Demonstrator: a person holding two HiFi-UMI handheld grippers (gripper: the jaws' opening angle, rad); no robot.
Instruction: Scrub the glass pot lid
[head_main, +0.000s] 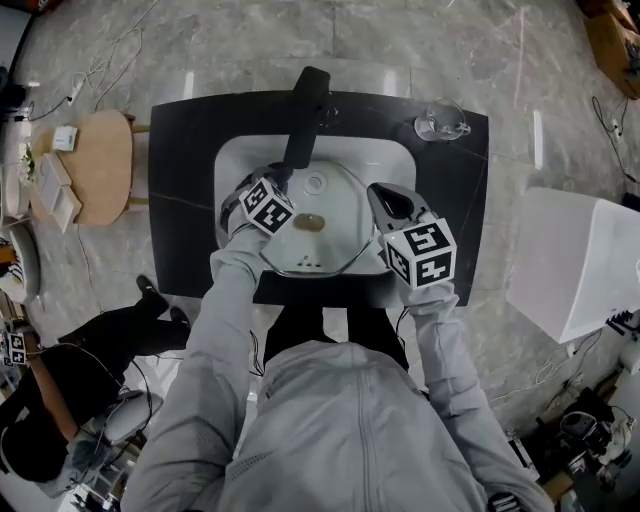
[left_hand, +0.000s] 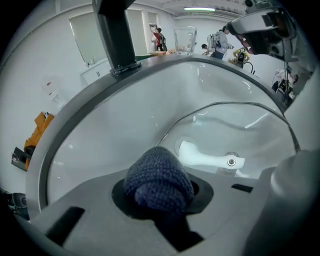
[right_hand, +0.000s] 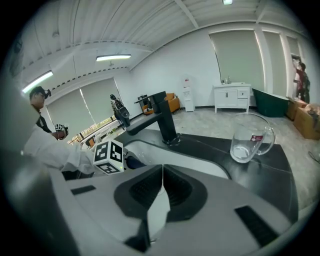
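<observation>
One lid (head_main: 338, 232), one cloth (left_hand: 158, 179), one mug (head_main: 441, 122), two tongs (left_hand: 159, 192) (right_hand: 161, 194).

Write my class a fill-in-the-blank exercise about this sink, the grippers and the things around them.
1. The dark knitted cloth is clamped in the ____ gripper.
2. The glass pot lid rests inside the white ____.
3. The glass mug stands on the ____ counter.

Missing words: left; sink; black.

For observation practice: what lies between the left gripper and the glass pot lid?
A dark knitted cloth, clamped by the left gripper, before the glass pot lid; see left gripper view.
</observation>
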